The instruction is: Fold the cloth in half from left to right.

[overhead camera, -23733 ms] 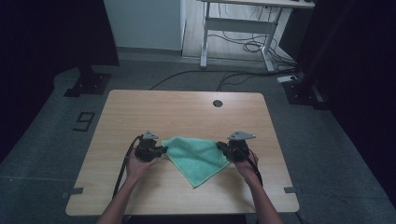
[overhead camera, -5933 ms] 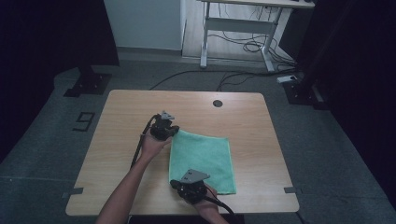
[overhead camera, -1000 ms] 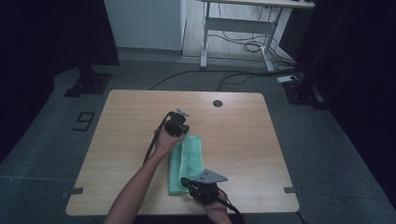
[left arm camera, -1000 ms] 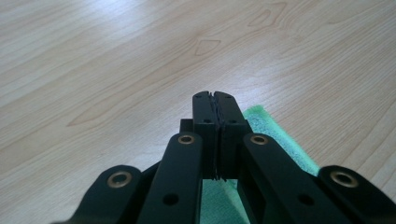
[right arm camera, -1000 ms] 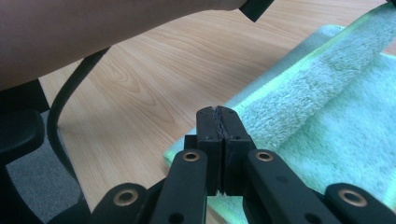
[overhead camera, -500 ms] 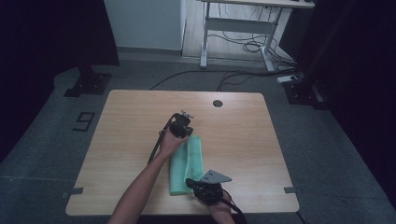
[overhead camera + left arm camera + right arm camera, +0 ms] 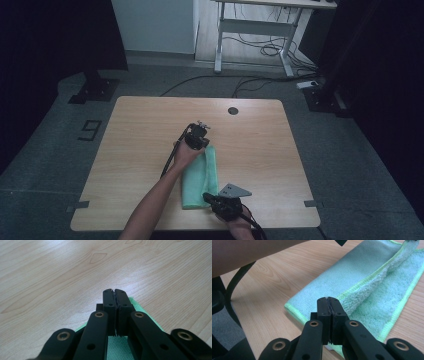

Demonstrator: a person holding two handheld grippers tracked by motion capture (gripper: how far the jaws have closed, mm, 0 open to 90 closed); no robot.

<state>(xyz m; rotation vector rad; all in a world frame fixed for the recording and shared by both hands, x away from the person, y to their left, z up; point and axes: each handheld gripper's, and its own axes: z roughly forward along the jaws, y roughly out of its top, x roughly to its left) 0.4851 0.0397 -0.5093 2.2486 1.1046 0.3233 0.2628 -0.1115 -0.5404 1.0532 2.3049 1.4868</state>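
A green cloth (image 7: 197,180) lies folded into a narrow strip on the wooden table (image 7: 140,130). My left gripper (image 7: 204,146) is at the strip's far end, shut, with cloth (image 7: 117,348) showing under its tips (image 7: 115,291). At the near end, my right gripper (image 7: 209,196) is shut on the edge of the top layer. In the right gripper view that layer of the cloth (image 7: 362,277) lifts toward the jaw tips (image 7: 329,298) and shows its fluffy underside.
The person's left forearm (image 7: 155,200) reaches in from the bottom edge, and its cable (image 7: 234,287) trails beside the cloth. A round hole (image 7: 233,110) sits near the table's far edge. Another desk (image 7: 255,30) stands behind, with cables on the floor.
The cloth went from spread flat to a narrow strip folded in half. Over the last second the left gripper drifted right and nearer with its edge. The right gripper stayed put.
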